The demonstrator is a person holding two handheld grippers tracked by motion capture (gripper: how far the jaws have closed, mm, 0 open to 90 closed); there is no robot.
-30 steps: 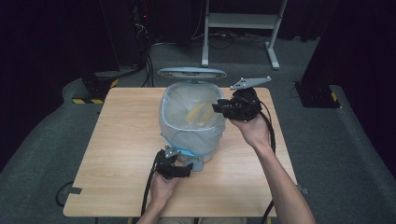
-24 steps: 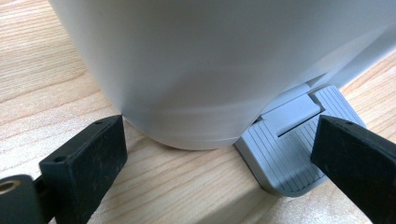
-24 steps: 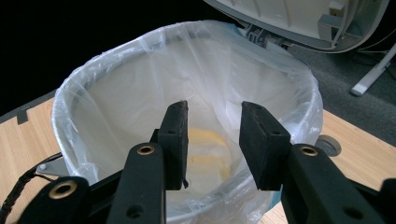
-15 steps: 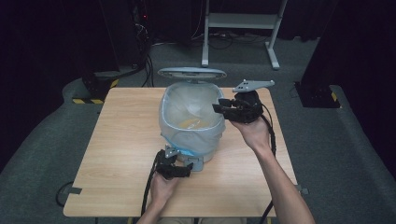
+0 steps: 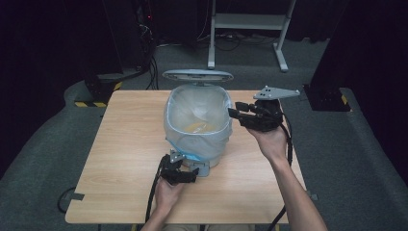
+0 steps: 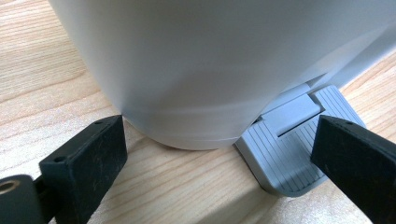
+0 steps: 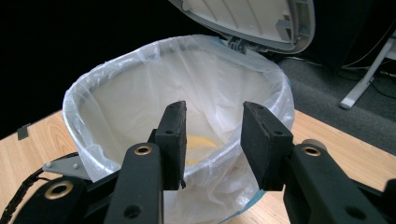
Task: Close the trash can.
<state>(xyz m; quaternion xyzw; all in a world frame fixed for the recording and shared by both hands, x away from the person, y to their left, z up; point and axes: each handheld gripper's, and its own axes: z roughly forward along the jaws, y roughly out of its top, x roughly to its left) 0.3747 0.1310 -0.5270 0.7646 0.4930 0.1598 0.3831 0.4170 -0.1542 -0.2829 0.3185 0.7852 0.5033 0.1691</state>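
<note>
While left gripper (image 5: 185,174) keeps its spread jaws at the bin (image 5: 197,126) pedal (image 6: 292,140), lid (image 5: 197,75) up, right gripper (image 5: 240,113) (jaws apart, empty) has drawn back from the rim, yellow item (image 7: 198,148) inside, so drop looks done.

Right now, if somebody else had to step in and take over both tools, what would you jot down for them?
Left hand-held gripper: open, low on the wooden table at the foot of the pedal bin. One jaw is over the grey foot pedal, the other is beside the bin's base.
Right hand-held gripper: open and empty, held at the bin's rim.
Bin: lid up, clear liner bag folded over the rim, something yellow lying at the bottom.
Done: apparently the yellow item is already in.
Left: probably draw the right gripper clear, ease off the pedal and let the lid close.
</note>
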